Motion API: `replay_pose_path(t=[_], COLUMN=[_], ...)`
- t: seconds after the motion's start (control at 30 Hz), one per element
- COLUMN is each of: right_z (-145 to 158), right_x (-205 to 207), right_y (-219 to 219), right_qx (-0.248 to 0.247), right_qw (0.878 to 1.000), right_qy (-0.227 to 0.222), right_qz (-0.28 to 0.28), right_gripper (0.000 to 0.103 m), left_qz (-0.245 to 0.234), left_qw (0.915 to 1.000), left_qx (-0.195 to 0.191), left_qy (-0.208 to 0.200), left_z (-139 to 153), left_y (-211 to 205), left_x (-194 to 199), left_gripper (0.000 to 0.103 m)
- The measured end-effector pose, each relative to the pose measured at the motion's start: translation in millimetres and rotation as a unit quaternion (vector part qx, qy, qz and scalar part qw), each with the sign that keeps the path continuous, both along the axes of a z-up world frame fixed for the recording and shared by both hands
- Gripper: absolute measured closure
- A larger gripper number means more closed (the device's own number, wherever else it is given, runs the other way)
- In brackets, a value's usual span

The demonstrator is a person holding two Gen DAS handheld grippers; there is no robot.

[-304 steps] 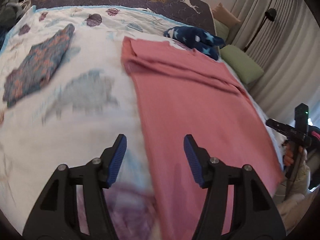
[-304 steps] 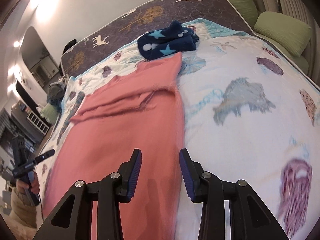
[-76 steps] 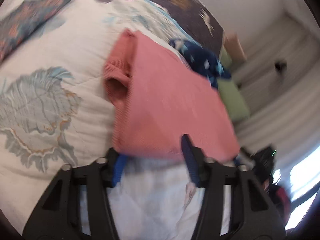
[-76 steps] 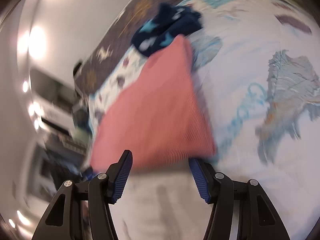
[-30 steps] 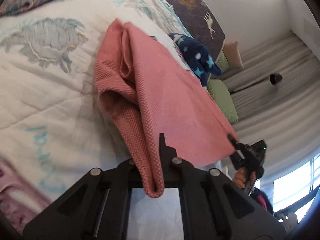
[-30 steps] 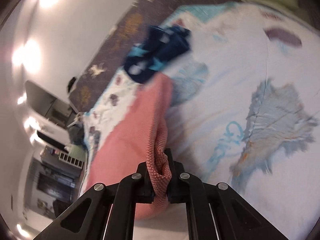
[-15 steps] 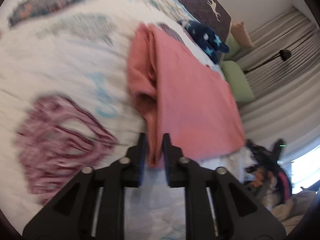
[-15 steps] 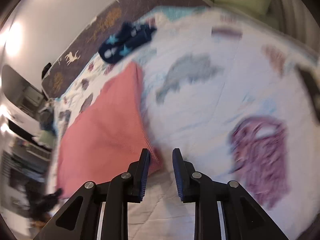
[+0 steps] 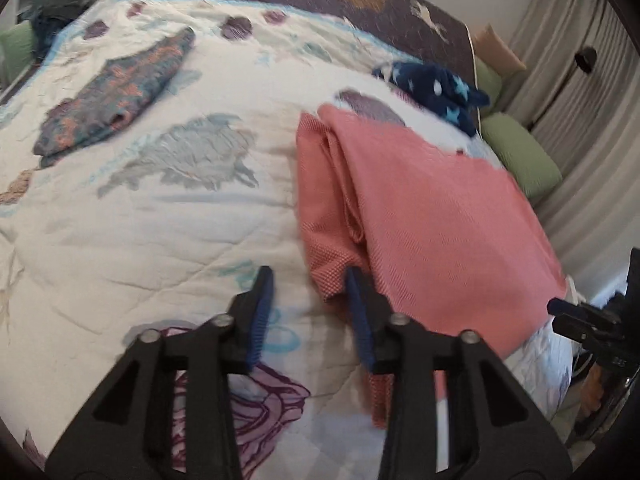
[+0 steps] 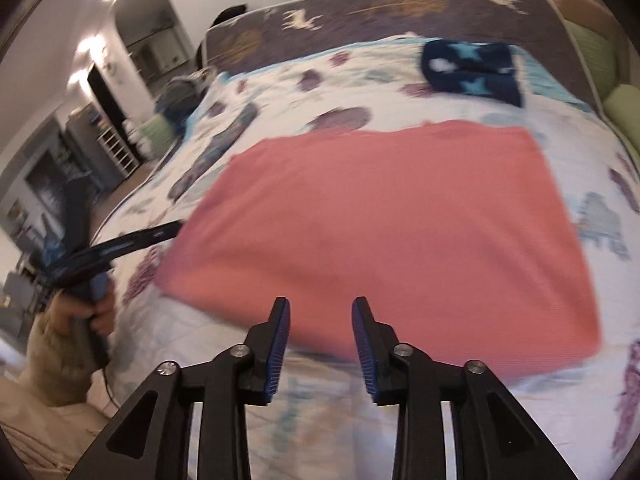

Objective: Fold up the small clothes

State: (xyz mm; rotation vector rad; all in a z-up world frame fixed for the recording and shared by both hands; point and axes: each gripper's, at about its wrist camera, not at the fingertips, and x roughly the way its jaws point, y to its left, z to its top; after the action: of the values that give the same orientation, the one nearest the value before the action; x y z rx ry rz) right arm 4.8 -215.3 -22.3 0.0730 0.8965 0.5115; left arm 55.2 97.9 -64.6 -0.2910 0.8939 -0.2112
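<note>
- Pink garment (image 9: pixel 448 216) lies flat on the bed (image 9: pixel 160 240), already doubled over; it sits toward the bed's near edge and the side with the green pillows (image 9: pixel 520 156), well short of the headboard end.
- In the right wrist view the same pink garment (image 10: pixel 384 232) reads as a broad, roughly four-sided panel, long axis running across the view, parallel to the bed's near edge. Picture is blurred, so edge detail is uncertain.
- Left gripper (image 9: pixel 310 312): jaws opening, nothing between them but quilt. The garment's thick layered side edge, with a loose rolled bit, lies just beside the jaw on the garment side and partly passes behind it; whether it touches, I cannot tell.
- Right gripper (image 10: pixel 320 336): jaws opening, no cloth between the pads. It faces the middle of the garment's near long edge, which lies just ahead of the tips.
- Relation that matters: the two grippers stand at different sides of the panel, the left at its short layered end, the right square-on to its long edge. Left looks nearer to cloth.
- Judgement: the next fold probably goes across the long axis, so each gripper wants a corner of one short end; the right one would need to shift along the near edge to get there.
- Other clothes are well apart: a navy star-print piece (image 10: pixel 472 70) near the headboard end, a patterned blue-and-orange piece (image 9: pixel 116 96) toward the far side edge of the bed.
- A hand (image 10: pixel 76 316) holding the left gripper's handle shows off the bed's edge.
</note>
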Motion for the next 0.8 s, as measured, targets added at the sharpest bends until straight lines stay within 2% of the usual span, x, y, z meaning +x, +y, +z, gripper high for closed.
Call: replay_pose_path(t=[0.1,0.17,0.23,0.33,0.4,0.5,0.57,0.73,0.8], right_z=[-2,-4,-6,-3,0,-1,-4,-15,-20], right_x=[-9,-7,-2,1,-7,-15,-21,-35,-41], right_y=[9,11,16,36,61,94,112,154,170], right_qx=[0.001,-0.001,-0.005,-0.023,-0.049,-0.089,-0.109,-0.178,-0.200], right_qw=[1.000,1.000,1.000,0.999,0.997,0.991,0.986,0.968,0.960], right_qy=[0.002,0.009,0.016,0.006,-0.012,-0.031,-0.041,-0.083,-0.101], right_qz=[0.004,0.001,0.001,0.026,0.061,0.099,0.119,0.153,0.167], right_gripper=[0.060,0.059,0.059,0.059,0.057,0.056,0.056,0.056,0.055], left_qz=[-0.011,0.000,0.022,0.034,0.045,0.054,0.059,0.071,0.074], left_qw=[0.9996,0.9994,0.9989,0.9992,0.9985,0.9979,0.9974,0.9957,0.9947], left_qx=[0.021,0.032,0.039,-0.012,-0.022,-0.025,-0.034,-0.052,-0.063], left_qy=[-0.015,-0.015,-0.014,-0.017,-0.022,-0.027,-0.025,-0.030,-0.034], left_z=[-2,-3,-3,1,5,8,6,4,5], left_y=[1,8,22,46,54,60,63,73,77], left_x=[-8,-14,-19,-25,-28,-31,-34,-38,-39], left_gripper=[0.086,0.092,0.093,0.093,0.093,0.086,0.072,0.058,0.057])
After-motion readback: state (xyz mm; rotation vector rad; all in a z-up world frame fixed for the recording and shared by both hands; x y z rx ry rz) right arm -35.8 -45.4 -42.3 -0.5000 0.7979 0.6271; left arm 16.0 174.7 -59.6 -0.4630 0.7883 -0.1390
